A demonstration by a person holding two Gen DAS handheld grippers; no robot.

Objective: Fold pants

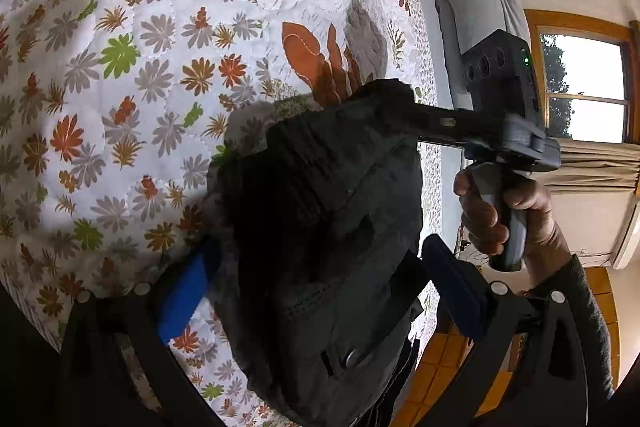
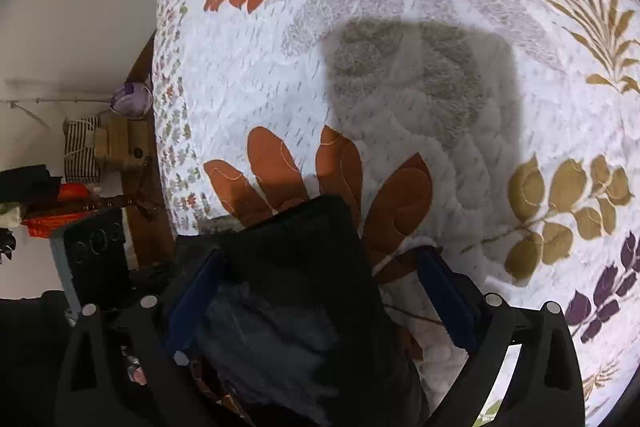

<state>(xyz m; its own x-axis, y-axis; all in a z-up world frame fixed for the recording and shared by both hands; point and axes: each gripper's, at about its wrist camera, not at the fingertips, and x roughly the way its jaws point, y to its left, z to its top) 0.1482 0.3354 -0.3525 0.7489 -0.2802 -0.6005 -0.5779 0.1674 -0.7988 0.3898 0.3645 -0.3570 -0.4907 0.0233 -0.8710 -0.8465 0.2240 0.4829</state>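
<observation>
Black pants (image 1: pixel 320 227) hang bunched above the flowered quilt (image 1: pixel 140 67). In the left wrist view the waistband with a metal button sits between my left gripper's (image 1: pixel 320 291) blue pads (image 1: pixel 184 295), whose jaws stand wide apart around the cloth. The other hand-held gripper (image 1: pixel 400 107) reaches in from the right and touches the pants' top edge. In the right wrist view the pants (image 2: pixel 296 287) fill the gap between my right gripper's (image 2: pixel 320 303) blue pads (image 2: pixel 448 299), which also stand wide apart. Whether either gripper pinches the cloth is unclear.
The bed's quilt (image 2: pixel 400 67) spreads ahead. Its edge drops to an orange tiled floor (image 1: pixel 440 367). A grey pillow (image 1: pixel 468 7) lies at the bed's far side, near a window (image 1: pixel 584 87). A wooden stand with clutter (image 2: pixel 116 143) is left of the bed.
</observation>
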